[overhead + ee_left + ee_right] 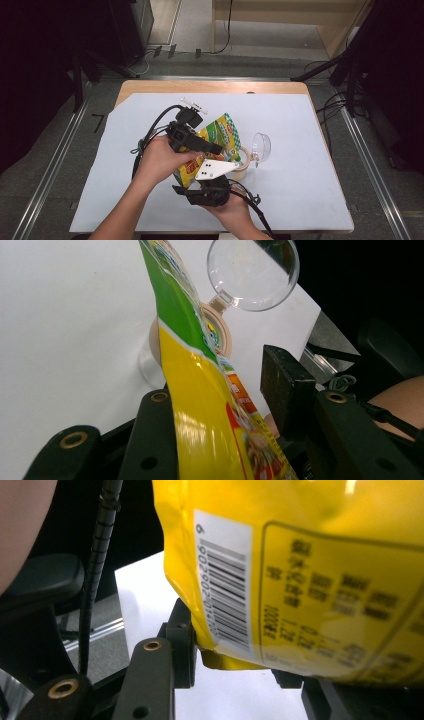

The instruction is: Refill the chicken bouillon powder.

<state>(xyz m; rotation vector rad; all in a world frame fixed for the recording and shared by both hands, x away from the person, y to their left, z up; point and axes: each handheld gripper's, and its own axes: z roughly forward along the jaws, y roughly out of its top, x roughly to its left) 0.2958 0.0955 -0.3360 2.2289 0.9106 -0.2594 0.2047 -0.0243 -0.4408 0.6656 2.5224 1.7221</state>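
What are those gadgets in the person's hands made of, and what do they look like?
Each is a black hand-held tool. The left gripper has blocky jaws with brass-coloured rivets and a black cable looping behind. The right gripper carries a pale three-cornered plate with dark dots and trails a ribbed black cable. Forearms are bare, with no sleeves.

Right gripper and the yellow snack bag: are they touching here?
Touching. The right gripper view shows the right gripper with its jaws closed on the bottom edge of the snack bag, whose corner presses against one pad.
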